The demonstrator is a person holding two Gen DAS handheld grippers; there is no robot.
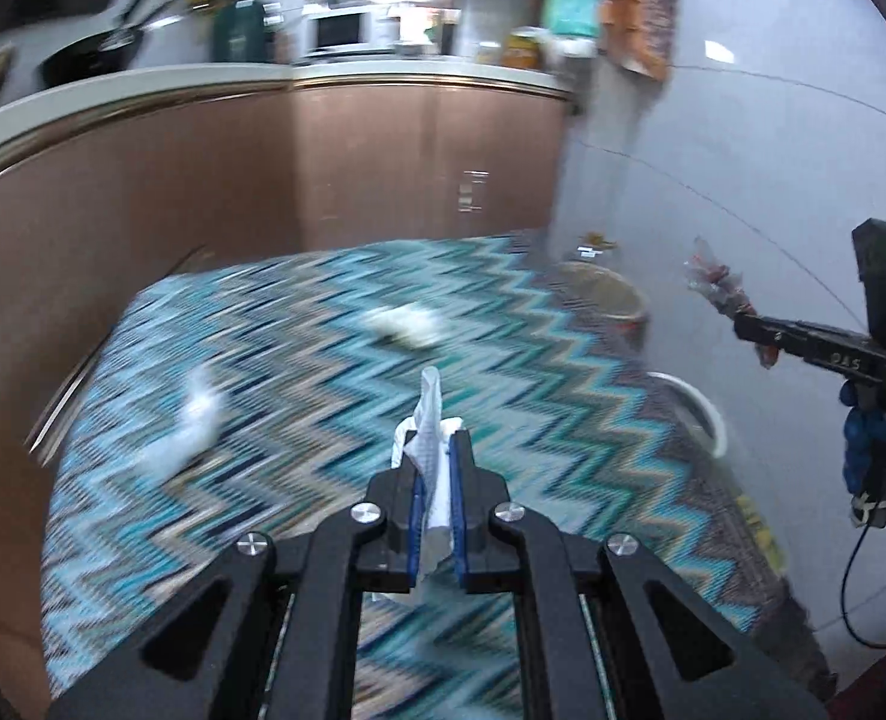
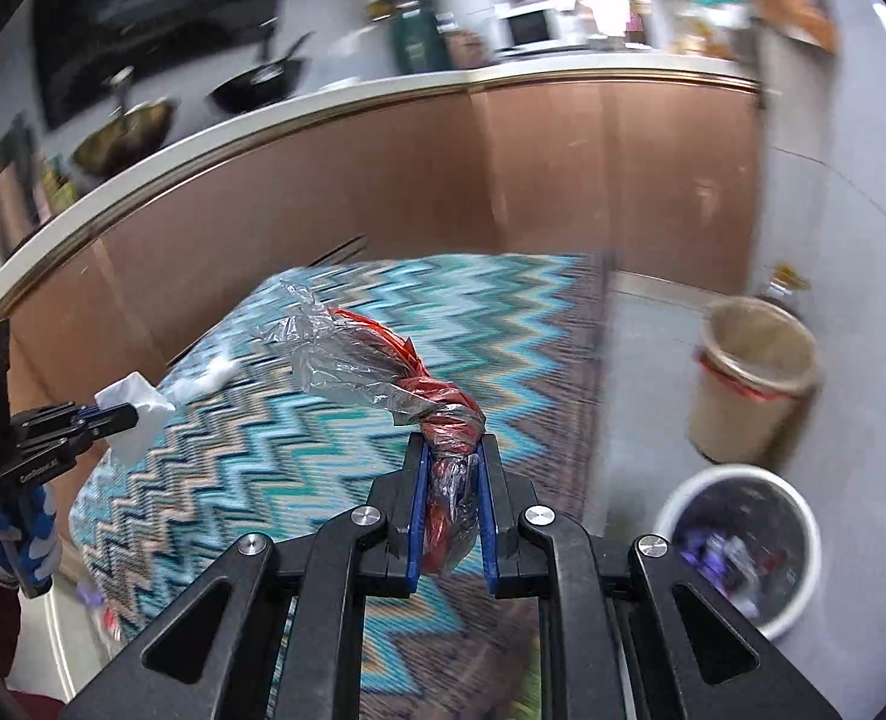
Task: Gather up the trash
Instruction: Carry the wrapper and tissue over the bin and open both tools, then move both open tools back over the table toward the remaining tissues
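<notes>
White tissue stands pinched upright in the left gripper; the right gripper clamps a twisted red-and-clear wrapper. Both hang over the zigzag tablecloth. Off its right edge, nearer the right gripper, stand a beige bin and a white bin, seemingly part-filled.

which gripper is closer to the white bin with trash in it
Right. The right gripper, shut on a red and clear plastic wrapper, is beside the white bin. The left gripper, holding a tissue, sits farther over the zigzag rug.
</notes>
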